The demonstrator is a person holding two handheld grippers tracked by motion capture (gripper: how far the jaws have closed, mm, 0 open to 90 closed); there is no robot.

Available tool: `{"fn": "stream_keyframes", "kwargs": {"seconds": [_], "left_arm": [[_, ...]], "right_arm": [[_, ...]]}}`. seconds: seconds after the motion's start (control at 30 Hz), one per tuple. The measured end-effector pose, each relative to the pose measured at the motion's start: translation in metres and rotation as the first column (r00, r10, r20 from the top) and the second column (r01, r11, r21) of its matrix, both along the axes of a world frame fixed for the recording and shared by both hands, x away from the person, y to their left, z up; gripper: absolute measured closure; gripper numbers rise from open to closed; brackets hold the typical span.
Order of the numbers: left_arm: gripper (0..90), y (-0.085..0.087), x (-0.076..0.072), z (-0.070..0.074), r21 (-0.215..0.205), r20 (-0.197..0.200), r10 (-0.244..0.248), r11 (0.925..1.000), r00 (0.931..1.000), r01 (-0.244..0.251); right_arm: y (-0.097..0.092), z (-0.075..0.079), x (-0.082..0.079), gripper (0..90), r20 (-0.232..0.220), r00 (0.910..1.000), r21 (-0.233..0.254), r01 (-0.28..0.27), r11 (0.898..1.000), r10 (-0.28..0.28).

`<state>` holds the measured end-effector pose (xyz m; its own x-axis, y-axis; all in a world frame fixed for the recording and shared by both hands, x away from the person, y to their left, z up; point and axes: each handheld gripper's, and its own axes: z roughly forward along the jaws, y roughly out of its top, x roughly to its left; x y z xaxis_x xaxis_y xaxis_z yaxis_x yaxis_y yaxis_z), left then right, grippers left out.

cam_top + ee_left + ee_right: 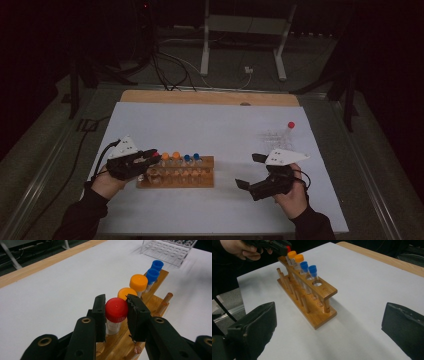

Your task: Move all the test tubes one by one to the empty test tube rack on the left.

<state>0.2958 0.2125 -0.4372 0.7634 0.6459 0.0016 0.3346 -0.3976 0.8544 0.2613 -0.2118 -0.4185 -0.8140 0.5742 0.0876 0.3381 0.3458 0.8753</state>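
Red-capped tube (115, 315) stands upright, long axis vertical, cap up, at the near end of the wooden rack (152, 300) in the left gripper view; in the high view this is the rack's left end, lower left of centre of the frame. Its lower part sits in the rack; whether it rests fully down cannot be told. Left tool (116, 311) is clamped on the tube, one pad on each side of the red cap and the clear wall just below it. Behind it in the same row: two orange-capped tubes (138, 283), then two blue-capped tubes (152, 275), all upright. Right tool (250, 171) has its jaws well apart, holding nothing, above the white desk (220, 125) at lower right of the high view. The right gripper view gives the rack's side: dowel posts, empty holes at the near end. The left gripper view shows a clear plastic rack (167, 250) at upper right; in the high view it carries one red-capped tube.
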Motion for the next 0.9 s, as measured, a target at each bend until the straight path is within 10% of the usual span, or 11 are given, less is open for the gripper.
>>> {"fn": "stream_keyframes", "kwargs": {"seconds": [0.23, 0.63, 0.9], "left_arm": [[69.4, 0.003, 0.0, 0.001, -0.018, -0.007, -0.025, 0.9995, 0.9997, 0.025], [18.6, 0.006, -0.018, 0.01, -0.088, 0.012, -0.059, 0.9943, 0.9982, 0.06], [3.1, 0.012, -0.026, 0.008, -0.146, 0.008, -0.113, 0.9829, 0.9936, 0.113]], "right_arm": [[-0.001, 0.001, 0.0, 0.0, 0.0, 1.0, 0.011, -0.003, 1.0, 0.003], [-0.022, 0.015, 0.007, 0.0, 0.039, 0.9979, 0.046, 0.05, 0.998, -0.052], [-0.051, 0.02, 0.024, 0.0, 0.065, 0.9884, 0.043, 0.134, 0.99, -0.137]]}}
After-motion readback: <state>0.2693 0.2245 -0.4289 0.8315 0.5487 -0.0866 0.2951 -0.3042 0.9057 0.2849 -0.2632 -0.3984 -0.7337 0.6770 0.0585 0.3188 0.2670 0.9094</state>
